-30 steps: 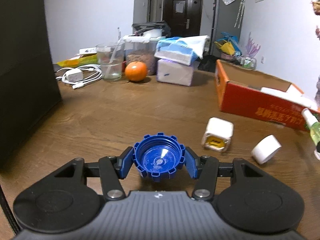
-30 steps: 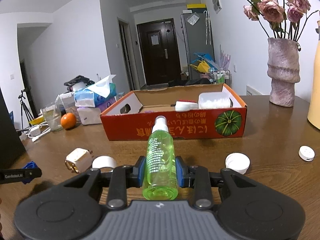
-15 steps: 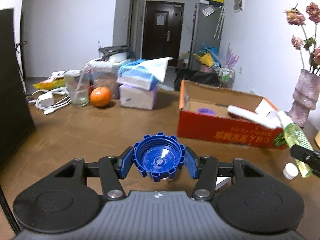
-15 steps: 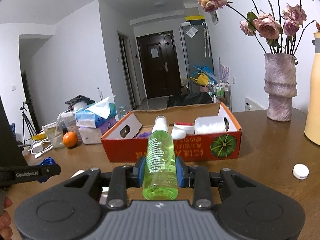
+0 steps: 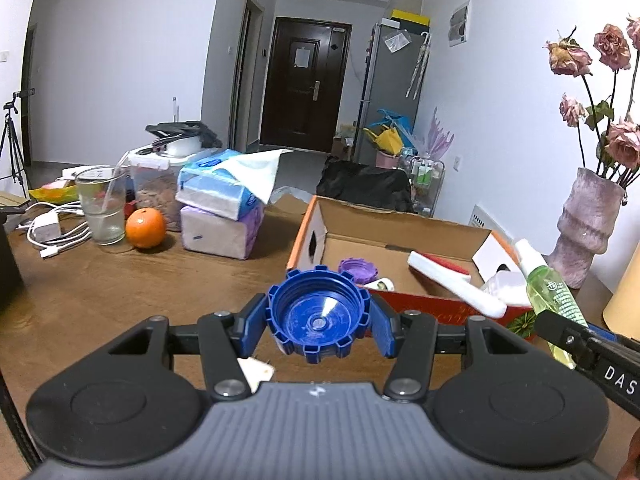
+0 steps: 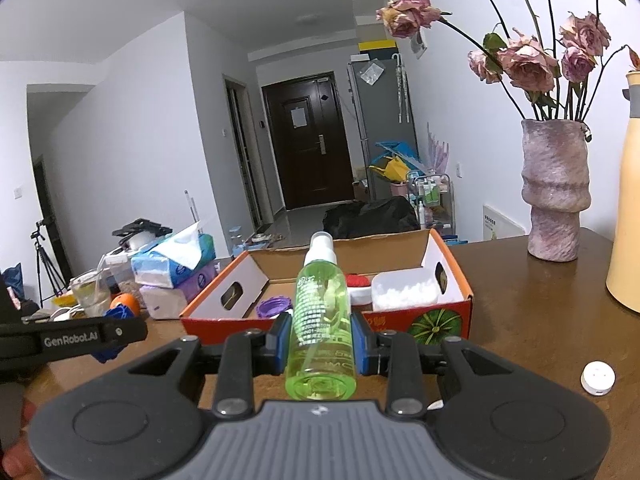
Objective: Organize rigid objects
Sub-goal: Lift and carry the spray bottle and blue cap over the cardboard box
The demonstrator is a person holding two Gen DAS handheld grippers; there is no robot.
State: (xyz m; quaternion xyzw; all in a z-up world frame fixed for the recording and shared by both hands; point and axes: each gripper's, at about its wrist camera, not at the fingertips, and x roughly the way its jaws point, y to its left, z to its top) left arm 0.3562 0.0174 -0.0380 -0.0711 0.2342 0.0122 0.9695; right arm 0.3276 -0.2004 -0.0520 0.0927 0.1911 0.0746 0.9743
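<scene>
Both grippers have risen toward the one box (image 5: 404,304), fingers pinching one blue cap (image 5: 318,316) and one green bottle (image 6: 321,320).

Left wrist view: riding just behind the left claw (image 5: 318,322), raised over the table (image 5: 100,292), facing the dark door (image 5: 306,84) at upper centre, with the cardboard box (image 5: 310,228) close at centre right. Right wrist view: sitting just behind the right claw (image 6: 320,340), facing the same way from further right. Sharing box (image 6: 460,280), door (image 6: 308,140), orange (image 5: 145,228) (image 6: 126,302), tissue packs (image 5: 224,192) (image 6: 172,264) and vase (image 5: 588,232) (image 6: 556,188); catching each other's claw at lower right and lower left.
</scene>
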